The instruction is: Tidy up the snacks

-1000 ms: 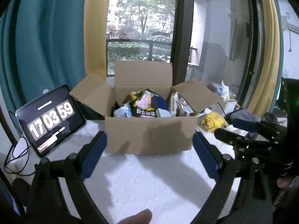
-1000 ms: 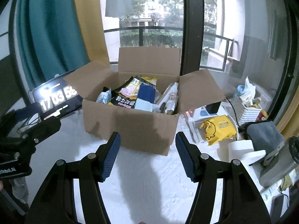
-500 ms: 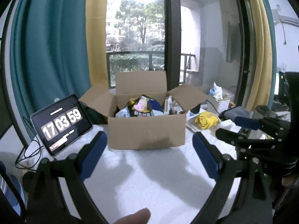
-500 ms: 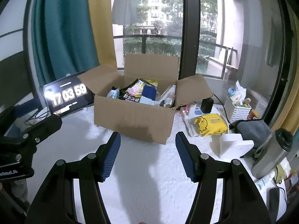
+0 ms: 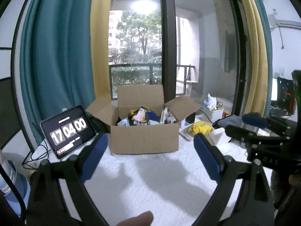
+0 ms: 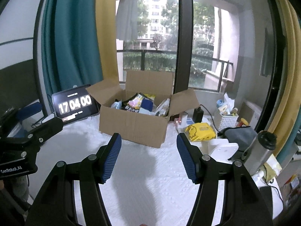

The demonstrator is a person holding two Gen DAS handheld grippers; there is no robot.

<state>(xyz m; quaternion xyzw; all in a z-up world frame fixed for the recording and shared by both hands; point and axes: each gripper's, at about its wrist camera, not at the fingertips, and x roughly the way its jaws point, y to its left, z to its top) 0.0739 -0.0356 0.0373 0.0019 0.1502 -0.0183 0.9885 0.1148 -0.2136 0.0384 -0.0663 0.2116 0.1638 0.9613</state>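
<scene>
Both flaps spread sideways, the cardboard box (image 6: 132, 125) opens upward, snacks (image 6: 135, 103) inside.

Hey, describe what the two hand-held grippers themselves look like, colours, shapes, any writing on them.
The left hand-held gripper and right hand-held gripper match: black angular frames with round silver pivot bolts, each finger tipped by a long blue pad with fine ridges. Seen from the right wrist camera, the left one's black body carries white lettering reading GenRobot.AI. No cables or sleeves are visible on either.
</scene>
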